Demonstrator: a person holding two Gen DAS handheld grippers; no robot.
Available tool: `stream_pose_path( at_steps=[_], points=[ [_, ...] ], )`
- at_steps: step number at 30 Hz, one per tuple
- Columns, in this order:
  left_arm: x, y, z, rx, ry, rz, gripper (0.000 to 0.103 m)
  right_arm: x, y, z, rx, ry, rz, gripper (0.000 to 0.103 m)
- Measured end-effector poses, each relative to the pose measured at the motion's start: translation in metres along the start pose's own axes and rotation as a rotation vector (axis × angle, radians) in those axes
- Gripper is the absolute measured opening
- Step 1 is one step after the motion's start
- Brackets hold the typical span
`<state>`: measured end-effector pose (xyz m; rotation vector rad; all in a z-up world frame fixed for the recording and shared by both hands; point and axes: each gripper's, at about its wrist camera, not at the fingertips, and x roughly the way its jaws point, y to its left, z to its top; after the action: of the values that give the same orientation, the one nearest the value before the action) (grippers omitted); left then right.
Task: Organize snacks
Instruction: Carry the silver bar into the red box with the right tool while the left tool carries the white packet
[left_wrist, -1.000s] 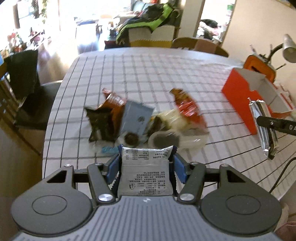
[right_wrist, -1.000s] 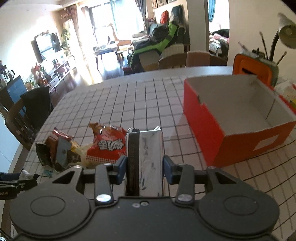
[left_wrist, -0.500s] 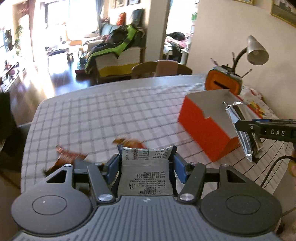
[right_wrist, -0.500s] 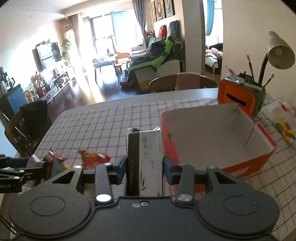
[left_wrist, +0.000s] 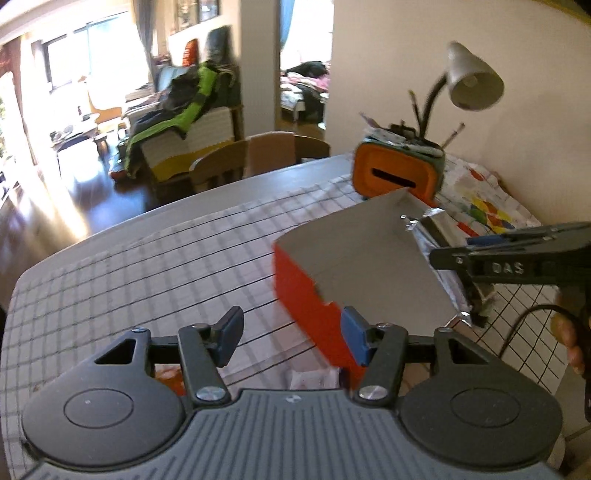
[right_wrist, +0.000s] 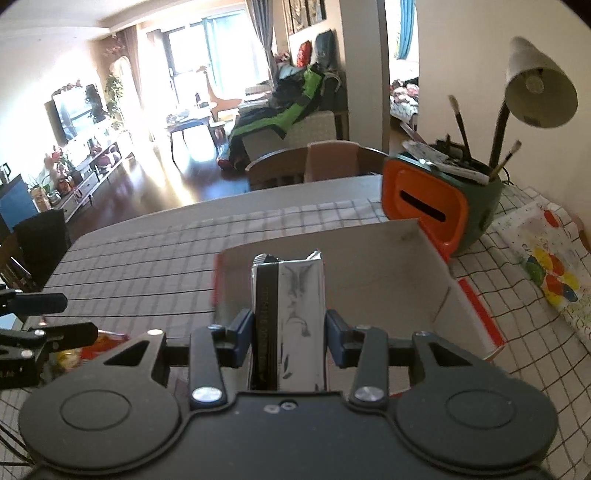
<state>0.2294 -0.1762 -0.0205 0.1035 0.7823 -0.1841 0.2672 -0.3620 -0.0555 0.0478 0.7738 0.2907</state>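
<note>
The left tool has its jaws apart, closing on nothing; a white packet lies just beneath them. The right tool pinches a silver foil snack packet over the orange cardboard box. Only the left view shows the box's orange outer wall.

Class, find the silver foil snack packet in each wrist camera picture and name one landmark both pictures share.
Left wrist view: the silver foil packet is at the right, hanging from the right gripper over the orange box.
Right wrist view: the packet is at centre, upright between the pads.
Shared landmark: the desk lamp.
</note>
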Motion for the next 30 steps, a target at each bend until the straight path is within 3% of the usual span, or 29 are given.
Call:
stream_pose_path(
  at_steps=[2, 8, 12, 19, 23, 30],
  points=[
    [0.014, -0.007, 0.006, 0.012, 0.013, 0.005, 0.055, 0.008, -0.014, 0.002, 0.017, 0.016, -0.005, 0.041],
    [0.065, 0.010, -0.003, -0.058, 0.188, 0.012, 0.055, 0.026, -0.041, 0.002, 0.042, 0.055, 0.022, 0.041],
    [0.085, 0.016, -0.025, -0.060, 0.265, -0.057, 0.056, 0.038, -0.045, 0.001, 0.042, 0.077, 0.049, 0.041],
    [0.096, 0.004, -0.044, 0.072, 0.276, -0.178, 0.084, 0.057, -0.036, 0.004, -0.004, 0.124, 0.129, 0.041],
    [0.109, -0.002, -0.052, 0.174, 0.322, -0.264, 0.084, 0.068, -0.029, 0.002, -0.008, 0.157, 0.147, 0.041],
    [0.137, -0.028, -0.075, 0.475, 0.402, -0.290, 0.084, 0.081, -0.017, 0.004, -0.041, 0.190, 0.150, 0.041]
  ],
)
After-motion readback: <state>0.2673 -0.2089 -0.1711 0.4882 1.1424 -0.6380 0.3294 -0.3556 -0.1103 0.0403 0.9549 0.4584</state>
